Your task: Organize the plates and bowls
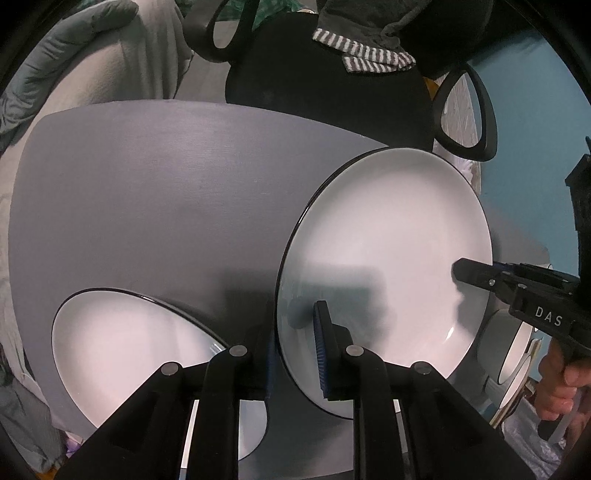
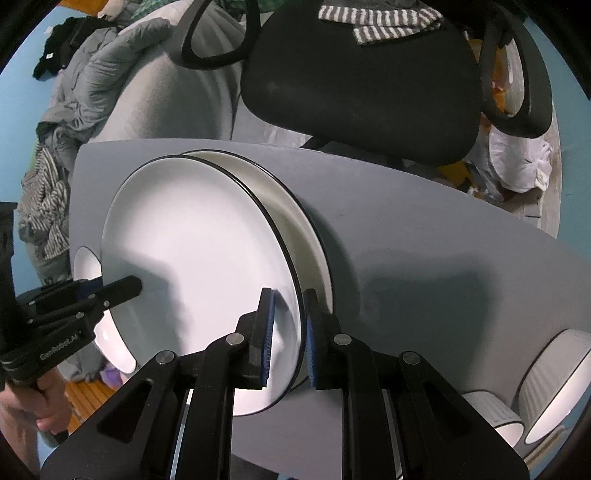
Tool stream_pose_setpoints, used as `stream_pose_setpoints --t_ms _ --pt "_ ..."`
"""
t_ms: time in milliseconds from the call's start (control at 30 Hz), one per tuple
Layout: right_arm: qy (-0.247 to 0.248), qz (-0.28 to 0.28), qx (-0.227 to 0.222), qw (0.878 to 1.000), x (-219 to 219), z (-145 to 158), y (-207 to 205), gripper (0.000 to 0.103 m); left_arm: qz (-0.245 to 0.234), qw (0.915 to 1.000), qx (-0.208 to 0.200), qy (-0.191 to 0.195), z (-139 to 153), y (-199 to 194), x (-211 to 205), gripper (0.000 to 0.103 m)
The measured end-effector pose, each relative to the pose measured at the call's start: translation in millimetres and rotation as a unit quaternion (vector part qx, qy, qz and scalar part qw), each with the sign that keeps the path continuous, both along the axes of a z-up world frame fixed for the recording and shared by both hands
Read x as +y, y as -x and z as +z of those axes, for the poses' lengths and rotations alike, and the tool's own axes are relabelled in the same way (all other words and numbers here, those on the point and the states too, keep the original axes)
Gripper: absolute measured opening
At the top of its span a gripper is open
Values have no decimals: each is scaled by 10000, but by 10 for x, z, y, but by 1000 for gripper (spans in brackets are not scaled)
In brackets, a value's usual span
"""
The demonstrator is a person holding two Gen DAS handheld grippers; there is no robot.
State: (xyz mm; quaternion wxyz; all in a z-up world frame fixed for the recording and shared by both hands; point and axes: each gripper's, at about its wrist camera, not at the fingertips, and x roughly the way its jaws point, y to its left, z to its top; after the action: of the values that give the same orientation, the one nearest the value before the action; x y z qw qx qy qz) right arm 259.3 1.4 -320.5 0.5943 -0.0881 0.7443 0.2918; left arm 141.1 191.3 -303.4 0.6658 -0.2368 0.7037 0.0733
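- Held plate (image 2: 199, 266): white with a thin black rim, raised above the grey table (image 2: 424, 258), tilted. It sits over a deeper white dish (image 2: 291, 221) of the same trim that lies on the table, showing at the plate's 2 o'clock edge in the right wrist view.
- Right gripper (image 2: 288, 332): blue-padded fingers pinch the held plate's rim at about 5 o'clock in its own view, one pad on each face. In the left wrist view it enters from 3 o'clock (image 1: 461, 275).
- Left gripper (image 1: 295, 347): its fingers straddle the same plate's (image 1: 384, 266) rim at about 7 o'clock; whether the pads press on it cannot be told. In the right wrist view it reaches in from 9 o'clock (image 2: 135, 286).
- Second plate (image 1: 129, 343): white, black-rimmed, flat on the table at 8 o'clock in the left wrist view, apart from the held plate.
- Ribbed bowls (image 2: 554, 384): white, black-rimmed, at 4 o'clock in the right wrist view, near the table's edge.
- Black office chair (image 2: 362, 81): beyond the table at 12 o'clock, a striped cloth (image 2: 376, 22) on it.
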Motion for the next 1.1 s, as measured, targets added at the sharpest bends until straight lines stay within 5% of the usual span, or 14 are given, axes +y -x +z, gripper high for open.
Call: stream_pose_setpoints --t_ms 300,733,1100 --pt "121 61 39 9999 35 -4 -30 17 -62 9999 61 -96 -3 -76 -2 19" --pt "530 327 99 9980 247 6 3 41 -355 9983 197 -425 -1 -101 -110 25" --pt "801 386 48 9960 259 51 25 45 -573 9959 210 -670 55 -80 -211 31"
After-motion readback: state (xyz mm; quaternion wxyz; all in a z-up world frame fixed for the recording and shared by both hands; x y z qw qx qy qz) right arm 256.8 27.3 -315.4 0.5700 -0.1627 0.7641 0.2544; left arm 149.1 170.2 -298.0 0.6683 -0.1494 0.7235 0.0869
